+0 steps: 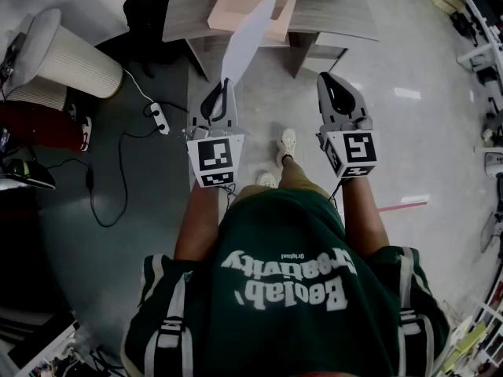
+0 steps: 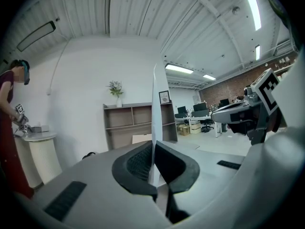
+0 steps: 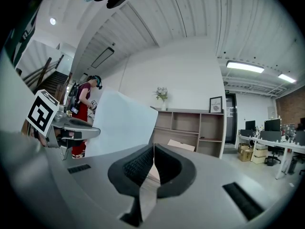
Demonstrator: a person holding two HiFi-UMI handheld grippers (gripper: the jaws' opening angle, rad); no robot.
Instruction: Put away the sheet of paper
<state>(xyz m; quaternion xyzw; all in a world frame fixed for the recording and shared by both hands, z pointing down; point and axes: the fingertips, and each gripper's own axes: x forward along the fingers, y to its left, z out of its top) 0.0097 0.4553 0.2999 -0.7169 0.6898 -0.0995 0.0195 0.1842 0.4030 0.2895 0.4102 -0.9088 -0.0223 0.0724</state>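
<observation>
Grey polished floor [image 1: 409,140] spreads under the standing person, with a low grey wooden shelf unit [image 1: 338,10] just ahead of both grippers. The left gripper [image 1: 223,91] is clamped on the lower edge of the white sheet of paper [image 1: 250,38]. The sheet stands upright and edge-on beyond its jaws, probably so that it stays stiff and can slide into the shelving. The right gripper [image 1: 328,81], beside the left one and apart from the paper, has its jaws pressed together on nothing and seems idle. A tan flat piece [image 1: 236,10] lies on the shelf past the paper's tip; whether it is a box or a board is hard to tell. The shelf's compartments are cut off in the head view.
</observation>
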